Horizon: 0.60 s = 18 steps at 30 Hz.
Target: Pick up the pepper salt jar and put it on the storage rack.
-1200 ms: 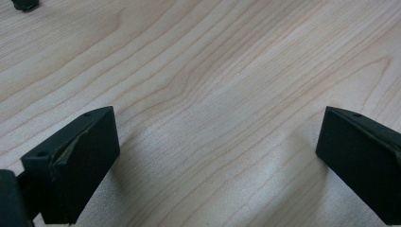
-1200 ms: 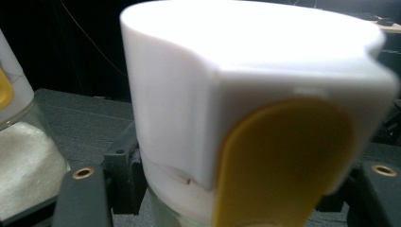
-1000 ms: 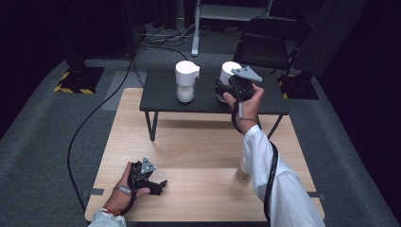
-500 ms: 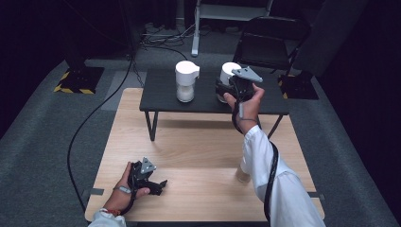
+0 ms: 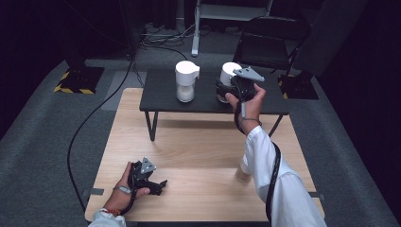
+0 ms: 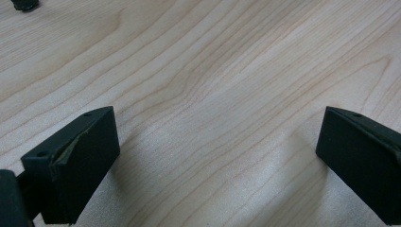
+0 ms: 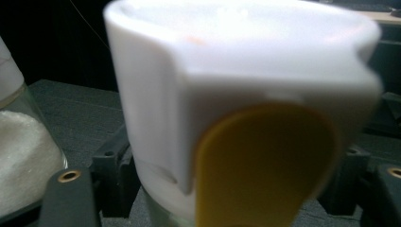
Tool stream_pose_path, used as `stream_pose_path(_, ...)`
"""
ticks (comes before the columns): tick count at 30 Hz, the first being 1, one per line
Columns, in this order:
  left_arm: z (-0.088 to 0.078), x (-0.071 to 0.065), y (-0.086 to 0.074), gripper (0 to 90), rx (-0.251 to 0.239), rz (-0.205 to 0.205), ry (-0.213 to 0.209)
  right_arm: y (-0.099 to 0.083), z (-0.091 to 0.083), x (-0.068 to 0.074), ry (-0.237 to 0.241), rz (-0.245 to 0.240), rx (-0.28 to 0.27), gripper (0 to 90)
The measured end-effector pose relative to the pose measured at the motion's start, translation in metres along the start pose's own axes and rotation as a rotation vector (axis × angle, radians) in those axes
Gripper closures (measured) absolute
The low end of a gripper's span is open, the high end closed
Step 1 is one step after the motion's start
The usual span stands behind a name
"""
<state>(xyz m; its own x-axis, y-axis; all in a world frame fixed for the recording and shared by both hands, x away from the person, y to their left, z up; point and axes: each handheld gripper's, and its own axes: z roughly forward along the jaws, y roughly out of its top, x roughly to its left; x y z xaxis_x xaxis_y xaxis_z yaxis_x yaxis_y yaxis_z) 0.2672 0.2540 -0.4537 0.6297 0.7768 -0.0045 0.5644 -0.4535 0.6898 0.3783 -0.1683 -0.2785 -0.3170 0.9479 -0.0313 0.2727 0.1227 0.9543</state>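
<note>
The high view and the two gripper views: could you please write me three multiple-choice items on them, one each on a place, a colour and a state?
1. Where do the left jar and the right jar stand? A on the floor; B on the black table; C on the chair.
2. What colour is the flap on the right jar's lid? A yellow; B green; C blue.
3. How are the left gripper's jaws? A shut on a jar; B shut on nothing; C open.
B: both rest on its dark top. A: the right gripper view shows it yellow. C: the wooden table shows between them.
</note>
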Motion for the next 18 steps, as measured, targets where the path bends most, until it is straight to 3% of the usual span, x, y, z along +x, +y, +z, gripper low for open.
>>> stream_pose_path(8,0.0,0.0,0.0001,0.1,0.0,0.0,0.0,-0.0021,0.0008,-0.0024,0.004,-0.003,0.009,18.8)
stream_pose_path(18,0.0001,-0.0001,-0.0002,0.1,-0.001,-0.002,0.0,-0.0047,0.0011,-0.0033,-0.016,-0.025,0.012,5.8)
